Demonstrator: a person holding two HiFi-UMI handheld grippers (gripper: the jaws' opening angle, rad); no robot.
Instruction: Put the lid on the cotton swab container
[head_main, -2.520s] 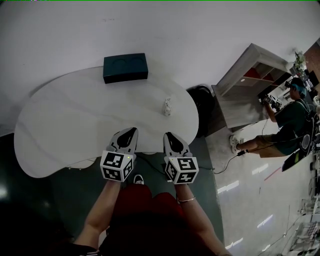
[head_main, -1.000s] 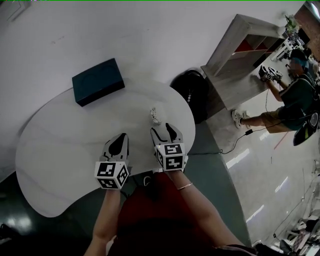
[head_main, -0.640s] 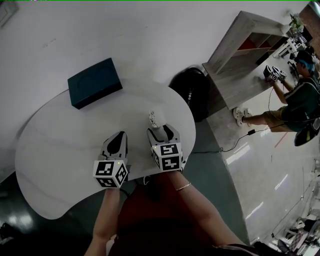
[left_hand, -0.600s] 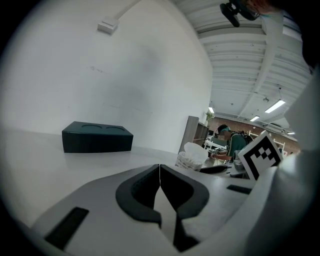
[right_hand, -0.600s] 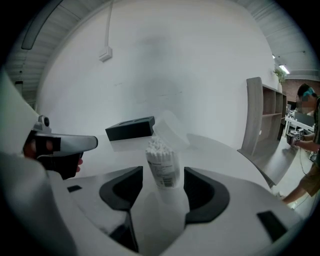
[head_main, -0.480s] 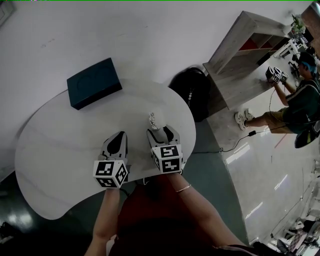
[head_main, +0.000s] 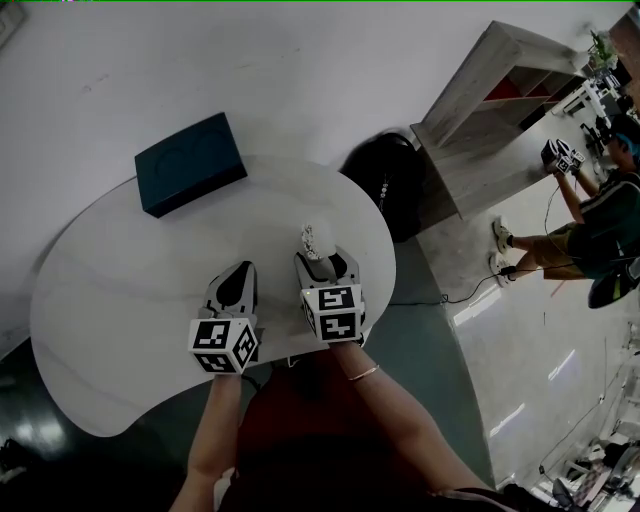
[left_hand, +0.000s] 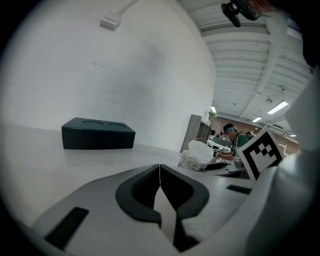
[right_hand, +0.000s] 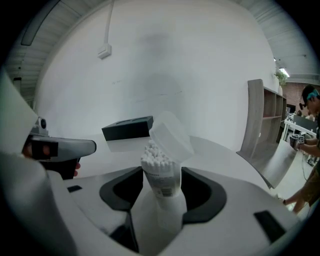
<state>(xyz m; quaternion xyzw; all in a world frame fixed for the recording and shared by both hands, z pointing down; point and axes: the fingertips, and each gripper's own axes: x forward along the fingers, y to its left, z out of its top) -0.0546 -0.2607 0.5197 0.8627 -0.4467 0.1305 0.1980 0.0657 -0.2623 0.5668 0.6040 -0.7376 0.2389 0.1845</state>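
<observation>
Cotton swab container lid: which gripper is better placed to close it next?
Probably the left. The right gripper has its fingers on the cotton swab container, whose lid stands flipped open. The left gripper is shut on nothing and free to press the lid down.

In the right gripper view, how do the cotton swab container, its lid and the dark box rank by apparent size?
1. cotton swab container, nearest the camera.
2. lid and dark box: about alike here; the box stands farther away, so I leave them unranked.
</observation>
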